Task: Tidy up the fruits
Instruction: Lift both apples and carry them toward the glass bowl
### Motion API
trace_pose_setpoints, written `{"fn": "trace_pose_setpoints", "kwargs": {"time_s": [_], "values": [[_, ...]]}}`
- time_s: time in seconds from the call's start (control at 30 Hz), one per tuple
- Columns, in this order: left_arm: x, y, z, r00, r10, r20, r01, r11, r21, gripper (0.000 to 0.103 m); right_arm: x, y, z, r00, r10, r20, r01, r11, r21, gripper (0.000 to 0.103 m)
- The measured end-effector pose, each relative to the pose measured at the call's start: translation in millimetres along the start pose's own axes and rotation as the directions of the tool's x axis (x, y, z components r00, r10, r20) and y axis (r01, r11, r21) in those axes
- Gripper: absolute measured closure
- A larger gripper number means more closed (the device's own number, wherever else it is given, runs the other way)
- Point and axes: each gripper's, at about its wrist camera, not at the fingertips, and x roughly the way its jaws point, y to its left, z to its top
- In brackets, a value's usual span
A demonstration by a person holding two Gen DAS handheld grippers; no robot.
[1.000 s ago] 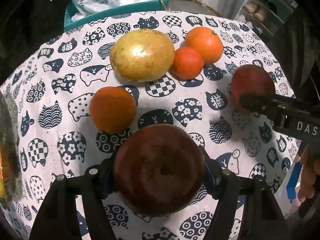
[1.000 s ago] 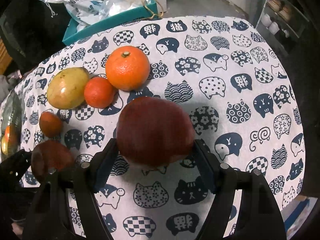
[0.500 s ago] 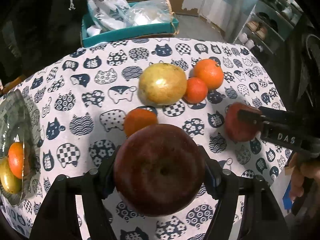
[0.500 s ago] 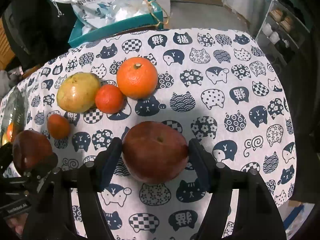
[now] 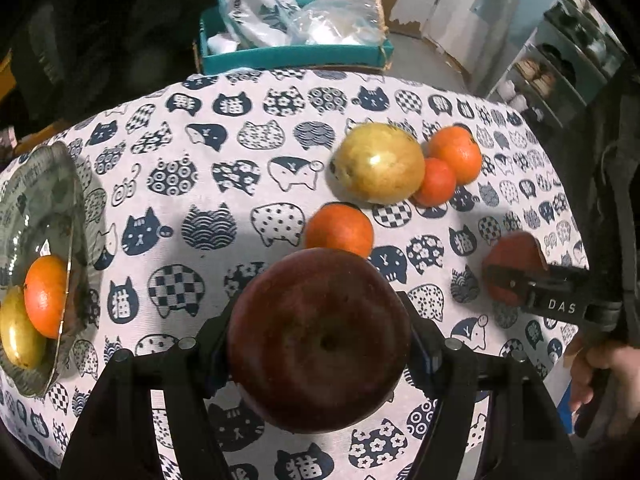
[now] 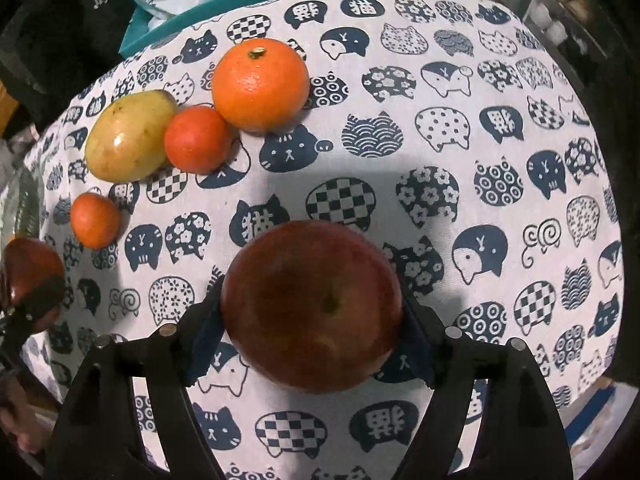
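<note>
My left gripper [image 5: 320,344] is shut on a dark red apple [image 5: 320,336] and holds it above the table. My right gripper [image 6: 312,312] is shut on a second red apple [image 6: 312,304], also lifted; it shows at the right of the left wrist view [image 5: 514,256]. On the cat-print cloth [image 6: 460,120] lie a yellow-green mango [image 5: 380,162], a large orange [image 6: 260,84] and two small oranges [image 6: 196,140] [image 6: 95,220]. A glass bowl [image 5: 60,184] at the left table edge holds an orange [image 5: 45,296] and a yellow fruit [image 5: 18,332].
A teal box [image 5: 296,54] with plastic bags stands behind the table's far edge. A shelf [image 5: 560,52] stands at the back right. The table's right edge drops off close to my right gripper.
Both grippers have risen and pulled back with their apples. The left wrist view has swung left, and the glass bowl has come into view.
</note>
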Motion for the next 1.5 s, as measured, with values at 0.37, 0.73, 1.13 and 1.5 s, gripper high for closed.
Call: {"fn": "trace_pose_setpoints", "kwargs": {"time_s": [0.37, 0.73, 1.13, 1.5], "values": [[-8.0, 23.0, 0.0, 1.0, 0.006, 0.018, -0.005, 0.999, -0.049, 0.031, -9.1, 15.6, -5.1, 0.997, -0.039, 0.066, 0.042, 0.999, -0.034, 0.026], [-43.7, 37.3, 8.1, 0.994, 0.025, 0.109, -0.019, 0.998, -0.058, 0.031, -48.6, 69.5, 11.8, 0.979, 0.021, 0.205, 0.004, 0.992, -0.123, 0.026], [-89.7, 87.5, 16.2, 0.975, 0.091, 0.205, -0.064, 0.989, -0.137, 0.031, -77.2, 128.0, 26.3, 0.954, 0.104, 0.28, -0.042, 0.975, -0.219, 0.026], [-116.9, 156.3, 13.7, 0.953, 0.18, 0.245, -0.12, 0.963, -0.242, 0.031, -82.9, 200.3, 39.2, 0.939, 0.194, 0.283, -0.101, 0.944, -0.313, 0.026]]}}
